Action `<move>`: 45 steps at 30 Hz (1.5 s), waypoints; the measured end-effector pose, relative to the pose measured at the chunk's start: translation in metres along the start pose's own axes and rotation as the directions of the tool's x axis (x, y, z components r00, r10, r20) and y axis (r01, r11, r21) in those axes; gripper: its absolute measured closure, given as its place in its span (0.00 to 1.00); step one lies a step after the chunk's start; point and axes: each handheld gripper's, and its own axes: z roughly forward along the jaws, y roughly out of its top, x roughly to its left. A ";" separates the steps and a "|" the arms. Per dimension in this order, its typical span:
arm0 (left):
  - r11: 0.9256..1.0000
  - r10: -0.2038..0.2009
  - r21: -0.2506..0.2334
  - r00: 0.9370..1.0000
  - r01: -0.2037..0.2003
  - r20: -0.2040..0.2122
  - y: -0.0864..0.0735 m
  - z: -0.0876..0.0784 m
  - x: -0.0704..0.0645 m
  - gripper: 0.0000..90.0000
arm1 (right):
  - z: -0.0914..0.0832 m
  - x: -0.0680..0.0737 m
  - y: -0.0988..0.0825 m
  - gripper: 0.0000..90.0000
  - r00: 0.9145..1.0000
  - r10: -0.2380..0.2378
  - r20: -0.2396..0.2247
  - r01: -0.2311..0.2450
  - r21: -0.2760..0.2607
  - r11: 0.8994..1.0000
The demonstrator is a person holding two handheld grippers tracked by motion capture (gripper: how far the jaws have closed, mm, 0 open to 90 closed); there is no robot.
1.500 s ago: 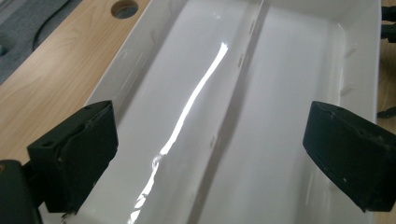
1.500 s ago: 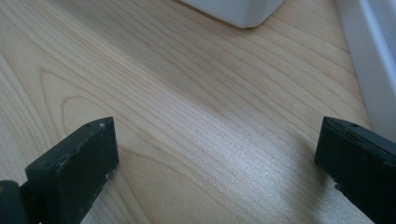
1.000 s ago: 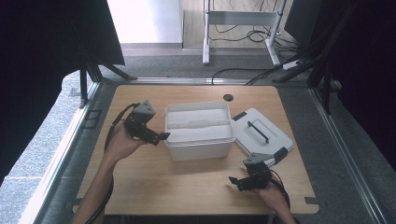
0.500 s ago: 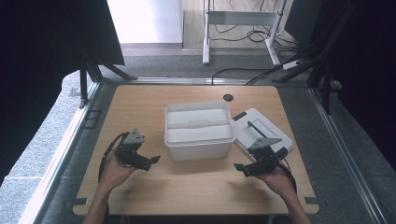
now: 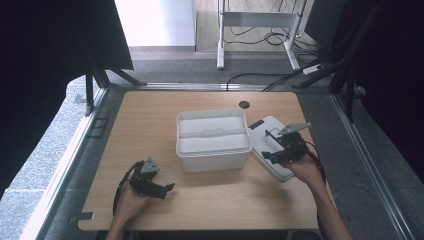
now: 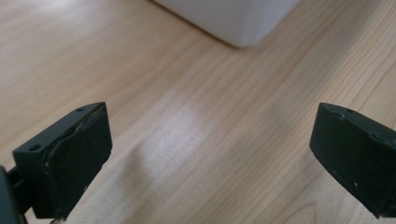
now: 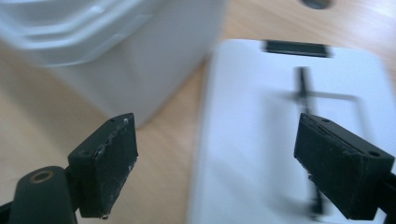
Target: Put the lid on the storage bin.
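A white plastic bin (image 5: 212, 139) stands open in the middle of the wooden table (image 5: 150, 120). Its white lid (image 5: 267, 137) with a black handle lies flat to the bin's right. My right gripper (image 5: 267, 155) hovers over the lid's near part, open and holding nothing; in the right gripper view its jaws stand wide apart over the lid (image 7: 280, 121), the bin (image 7: 116, 56) at upper left. My left gripper (image 5: 167, 189) is low near the table's front left, open and holding nothing. The left gripper view has bare wood between the jaws and a bin corner (image 6: 233, 21) ahead.
A round black cable hole (image 5: 244, 104) sits at the table's far edge. Beyond the table, a white desk frame (image 5: 260, 22) and cables lie on the floor. Dark screens stand at both sides.
My left gripper has drawn back from the bin's left side toward the front edge. My right gripper has moved from the front right up over the lid.
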 end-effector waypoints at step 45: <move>0.999 -0.019 0.038 1.000 0.019 0.006 -0.007 0.009 -0.001 0.00 | -0.041 -0.077 0.028 0.94 1.000 -0.014 0.009 0.013 0.095 0.995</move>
